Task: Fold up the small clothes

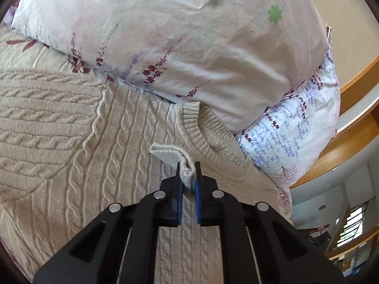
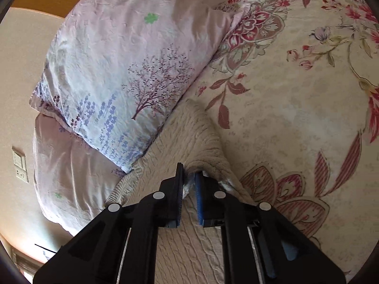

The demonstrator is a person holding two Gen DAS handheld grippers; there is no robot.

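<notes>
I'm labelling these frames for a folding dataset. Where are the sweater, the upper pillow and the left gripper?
sweater (image 1: pixel 113 146): left wrist view, on the cable-knit front.
upper pillow (image 1: pixel 180 35): left wrist view, on its creased pale face.
left gripper (image 1: pixel 188 177): left wrist view, between fingertips pinching a knit fold.

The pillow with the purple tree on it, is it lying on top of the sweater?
No, the tree pillow leans beside the cream cable-knit sweater, whose edge the right claw is pinching.

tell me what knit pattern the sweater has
Cream cable knit on the sweater, ribbed at the collar; clearest in the left wrist view.
</notes>
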